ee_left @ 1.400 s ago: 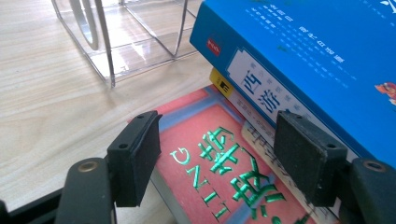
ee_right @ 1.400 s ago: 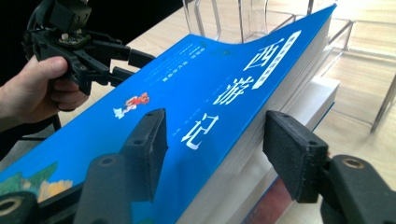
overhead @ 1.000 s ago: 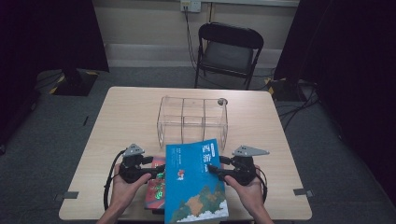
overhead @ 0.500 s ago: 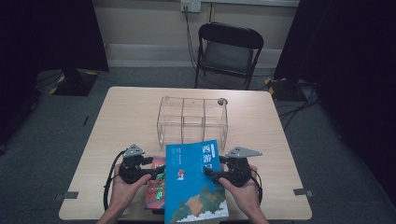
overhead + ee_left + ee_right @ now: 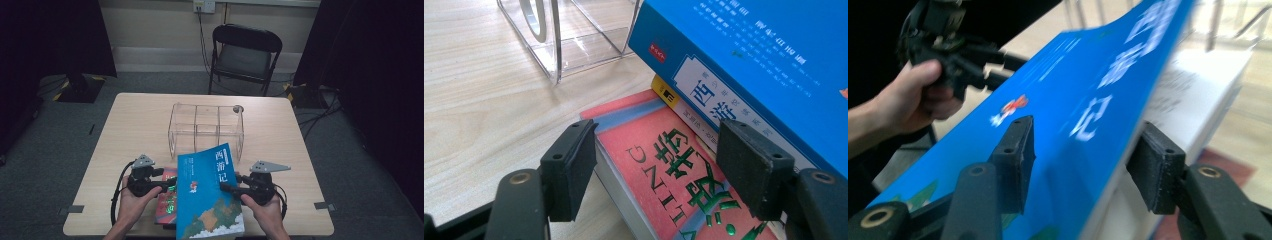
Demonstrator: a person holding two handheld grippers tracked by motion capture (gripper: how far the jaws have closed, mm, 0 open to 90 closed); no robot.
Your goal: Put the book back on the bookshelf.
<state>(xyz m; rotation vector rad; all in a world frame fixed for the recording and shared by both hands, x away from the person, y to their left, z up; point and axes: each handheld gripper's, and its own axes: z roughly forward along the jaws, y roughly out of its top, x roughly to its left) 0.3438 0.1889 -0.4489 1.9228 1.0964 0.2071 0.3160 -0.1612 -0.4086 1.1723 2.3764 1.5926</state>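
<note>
Blue book [image 5: 210, 192] tilted up over red book [image 5: 167, 200] at table's [image 5: 130, 130] 6 o'clock edge, right gripper [image 5: 229, 186] at its 3 o'clock, jaws just closing around its edge, grip unclear; left gripper [image 5: 167, 184] at 9 o'clock, half-wide astride red book's corner; clear organizer [image 5: 206, 127] at 12 o'clock.

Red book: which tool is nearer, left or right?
Left. The left tool straddles the red book, one pad at its edge and one over its cover. The right tool is across the blue book, its pads either side of that book's fore-edge.
</note>
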